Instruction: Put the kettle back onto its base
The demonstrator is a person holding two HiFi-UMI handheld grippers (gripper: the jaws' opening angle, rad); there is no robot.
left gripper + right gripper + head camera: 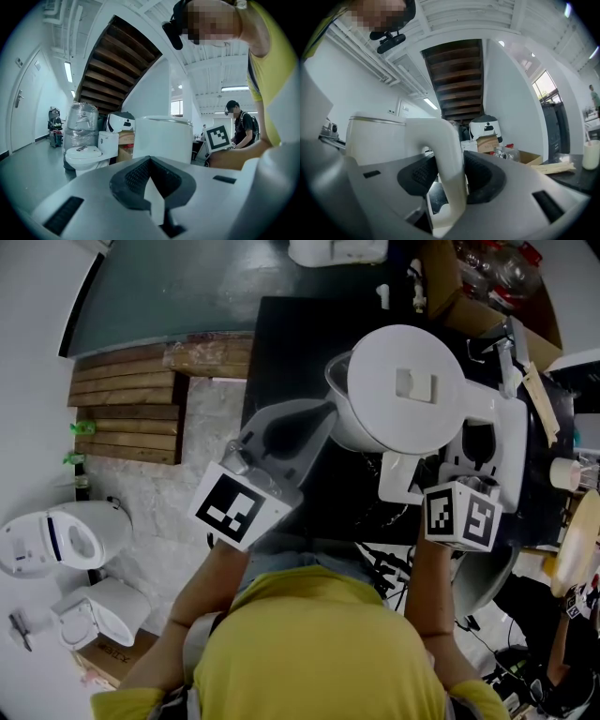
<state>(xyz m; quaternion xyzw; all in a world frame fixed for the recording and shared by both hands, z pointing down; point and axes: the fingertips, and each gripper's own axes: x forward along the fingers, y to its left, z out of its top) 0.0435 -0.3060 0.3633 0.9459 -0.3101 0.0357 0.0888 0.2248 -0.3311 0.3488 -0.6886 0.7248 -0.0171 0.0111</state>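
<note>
The white kettle (403, 390) with its flat lid hangs over the black table (281, 343). My right gripper (473, 442) comes at it from the right and is shut on its handle. In the right gripper view the curved white handle (451, 159) runs down between the two dark pads (483, 176), with the kettle body (375, 138) to the left. My left gripper (323, 418) sits at the kettle's left side near the spout, its jaws shut with nothing in them (150, 161). The kettle body (164, 136) stands just beyond it. I cannot make out a base.
A cardboard box (450, 287) with plastic packets stands at the table's far right. A paper cup (565, 472) is at the right edge. Wooden pallets (131, 399) and white toilets (66, 540) are on the floor to the left. Another person (241, 124) stands further off.
</note>
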